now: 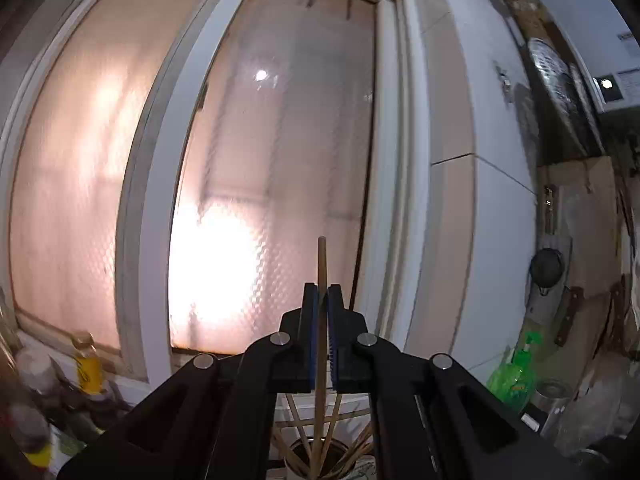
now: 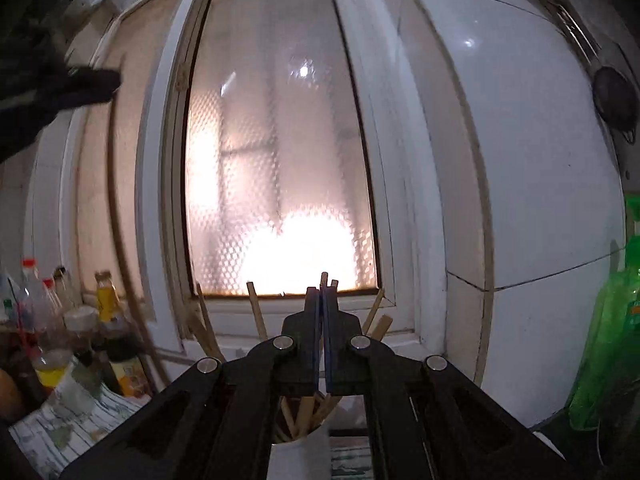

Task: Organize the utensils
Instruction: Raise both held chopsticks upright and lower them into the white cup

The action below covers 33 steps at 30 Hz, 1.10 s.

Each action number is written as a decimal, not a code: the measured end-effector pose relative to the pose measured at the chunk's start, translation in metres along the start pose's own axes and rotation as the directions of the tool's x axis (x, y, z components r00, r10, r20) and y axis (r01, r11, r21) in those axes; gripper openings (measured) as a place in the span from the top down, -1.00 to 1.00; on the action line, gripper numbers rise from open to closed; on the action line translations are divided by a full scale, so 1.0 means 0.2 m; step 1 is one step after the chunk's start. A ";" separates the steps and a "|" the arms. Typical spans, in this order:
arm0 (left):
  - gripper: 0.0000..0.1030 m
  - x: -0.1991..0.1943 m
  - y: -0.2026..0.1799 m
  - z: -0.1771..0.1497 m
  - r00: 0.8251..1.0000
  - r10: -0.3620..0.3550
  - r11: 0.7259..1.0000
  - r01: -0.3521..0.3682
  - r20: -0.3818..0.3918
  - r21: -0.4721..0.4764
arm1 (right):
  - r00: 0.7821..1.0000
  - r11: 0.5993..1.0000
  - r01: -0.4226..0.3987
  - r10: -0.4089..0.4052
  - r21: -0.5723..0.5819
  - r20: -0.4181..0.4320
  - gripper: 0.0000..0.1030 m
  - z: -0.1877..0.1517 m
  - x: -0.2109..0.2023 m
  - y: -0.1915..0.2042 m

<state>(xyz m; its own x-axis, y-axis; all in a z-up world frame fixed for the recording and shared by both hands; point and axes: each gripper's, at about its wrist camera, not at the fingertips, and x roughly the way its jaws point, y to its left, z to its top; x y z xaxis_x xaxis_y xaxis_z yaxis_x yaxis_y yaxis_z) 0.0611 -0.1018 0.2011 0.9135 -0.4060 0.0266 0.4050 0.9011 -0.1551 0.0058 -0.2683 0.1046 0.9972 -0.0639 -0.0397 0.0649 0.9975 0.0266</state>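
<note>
A: Why is the left gripper (image 1: 322,300) pinching that chopstick (image 1: 321,264) upright?

B: To clear the holder (image 1: 316,460) below (others fanning there). The right gripper (image 2: 321,300) is closing on nothing.

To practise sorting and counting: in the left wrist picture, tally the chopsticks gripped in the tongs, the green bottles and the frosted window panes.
Chopstick gripped in the left tongs: 1
Green bottle: 1
Frosted window panes: 2
Total: 4
</note>
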 end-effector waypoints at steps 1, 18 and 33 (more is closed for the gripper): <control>0.93 0.03 0.02 -0.01 1.000 -0.004 1.000 0.004 -0.005 -0.013 | 1.000 1.000 0.011 -0.011 -0.025 -0.016 0.96 -0.01 0.02 0.02; 0.93 0.25 0.08 -0.24 0.998 -0.002 1.000 0.000 -0.061 -0.029 | 0.865 0.978 -0.195 0.209 0.078 -0.457 0.95 -0.16 0.34 -0.02; 0.93 0.40 0.07 -0.53 0.982 -0.007 1.000 0.006 -0.187 -0.004 | 0.750 0.922 -0.263 0.381 0.284 -0.540 0.87 -0.22 0.42 -0.11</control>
<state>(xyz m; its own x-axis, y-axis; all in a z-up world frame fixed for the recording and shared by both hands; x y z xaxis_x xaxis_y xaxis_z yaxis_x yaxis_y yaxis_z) 0.1346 -0.1380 0.0960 0.8875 -0.4332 -0.1571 0.4102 0.8980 -0.1593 0.0859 -0.2934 0.0560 0.7525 0.3474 -0.5594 -0.1921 0.9284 0.3182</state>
